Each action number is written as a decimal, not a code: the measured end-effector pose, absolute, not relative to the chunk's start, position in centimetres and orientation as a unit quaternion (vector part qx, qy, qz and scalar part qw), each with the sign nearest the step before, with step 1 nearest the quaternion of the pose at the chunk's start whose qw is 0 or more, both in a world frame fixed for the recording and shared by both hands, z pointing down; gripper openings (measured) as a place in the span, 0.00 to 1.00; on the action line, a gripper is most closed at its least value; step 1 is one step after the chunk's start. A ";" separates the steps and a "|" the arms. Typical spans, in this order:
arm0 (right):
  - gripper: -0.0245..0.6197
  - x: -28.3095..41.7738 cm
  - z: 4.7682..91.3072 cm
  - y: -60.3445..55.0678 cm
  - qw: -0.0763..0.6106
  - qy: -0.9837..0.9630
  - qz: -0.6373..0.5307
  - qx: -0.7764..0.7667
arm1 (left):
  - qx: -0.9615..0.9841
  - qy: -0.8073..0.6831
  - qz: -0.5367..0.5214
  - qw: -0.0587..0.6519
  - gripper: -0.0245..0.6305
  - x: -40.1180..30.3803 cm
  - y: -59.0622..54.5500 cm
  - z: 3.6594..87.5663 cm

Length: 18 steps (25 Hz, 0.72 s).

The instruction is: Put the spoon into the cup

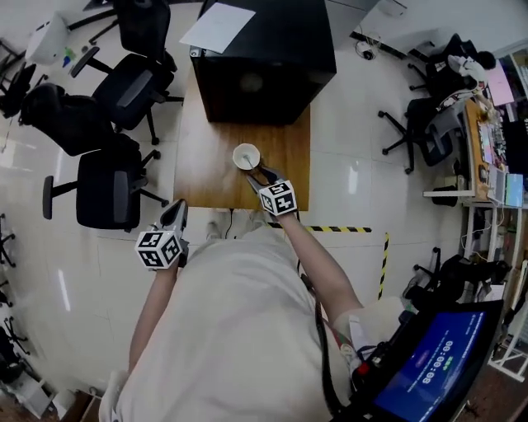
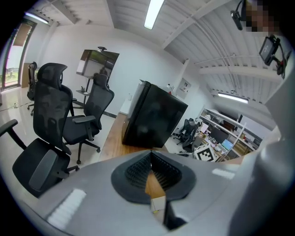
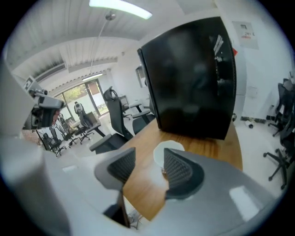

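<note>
A white cup (image 1: 246, 156) stands on the wooden table (image 1: 198, 165) in front of a black box. I cannot make out the spoon in any view. My right gripper (image 1: 256, 174) hovers just on the near side of the cup, open, with nothing between its jaws. In the right gripper view the cup (image 3: 162, 152) shows just beyond my right gripper (image 3: 148, 156), partly hidden by one jaw. My left gripper (image 1: 176, 208) is held off the table's near left corner, over the floor, and it is shut and empty (image 2: 151, 159).
A large black box (image 1: 264, 62) fills the far part of the table, with a white sheet (image 1: 219, 25) on top. Black office chairs (image 1: 107, 185) stand left of the table. Yellow-black tape (image 1: 338, 228) marks the floor on the right.
</note>
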State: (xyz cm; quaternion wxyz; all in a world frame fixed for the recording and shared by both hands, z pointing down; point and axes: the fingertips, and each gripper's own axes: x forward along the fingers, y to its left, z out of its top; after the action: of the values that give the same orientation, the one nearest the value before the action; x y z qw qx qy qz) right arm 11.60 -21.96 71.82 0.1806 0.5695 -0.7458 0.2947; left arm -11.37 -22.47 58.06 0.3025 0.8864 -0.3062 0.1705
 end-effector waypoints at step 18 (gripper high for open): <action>0.32 1.1 57.1 -13.1 -0.091 -0.766 0.246 0.587 | 0.921 -0.177 0.157 0.311 0.04 -14.2 -15.7 58.3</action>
State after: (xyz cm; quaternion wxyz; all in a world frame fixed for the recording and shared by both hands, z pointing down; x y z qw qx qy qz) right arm 1.14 -13.10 57.14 -0.0912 0.5868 -0.7661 0.2459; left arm -14.23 -15.74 58.32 0.3110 0.9206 -0.1766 0.1567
